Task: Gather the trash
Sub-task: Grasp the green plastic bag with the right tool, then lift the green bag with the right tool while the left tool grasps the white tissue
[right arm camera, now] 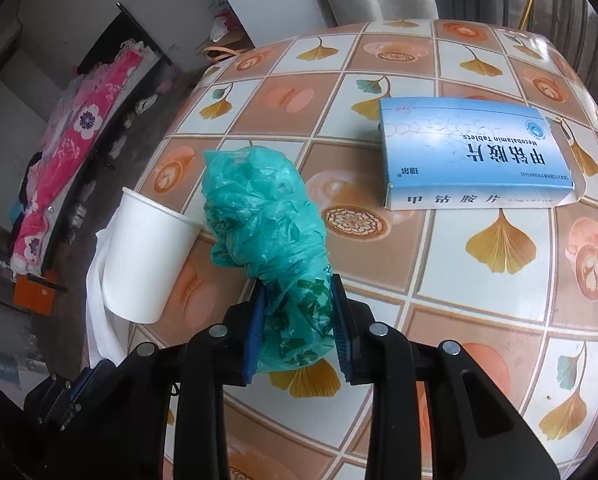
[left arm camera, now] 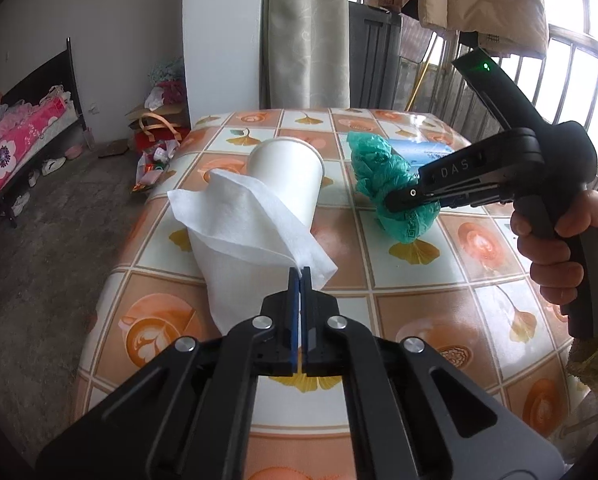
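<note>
My left gripper [left arm camera: 299,274] is shut on a corner of a white tissue [left arm camera: 239,216], which drapes over the table's left part. A white paper cup [left arm camera: 289,176] stands upside down just behind the tissue. My right gripper [right arm camera: 297,292] is shut on a crumpled green plastic bag [right arm camera: 263,216], held just above the table; it also shows in the left wrist view [left arm camera: 395,200] with the bag [left arm camera: 379,168]. The cup [right arm camera: 147,256] and tissue [right arm camera: 99,304] sit left of the bag. A blue medicine box [right arm camera: 471,152] lies flat further back right.
The table [left arm camera: 439,300] has an orange and white tile-pattern cloth. A bed with a pink cover [left arm camera: 15,148] stands at the left across a bare floor. Bags and clutter [left arm camera: 159,136] lie by the wall. Railings and hanging clothes [left arm camera: 479,4] are behind the table.
</note>
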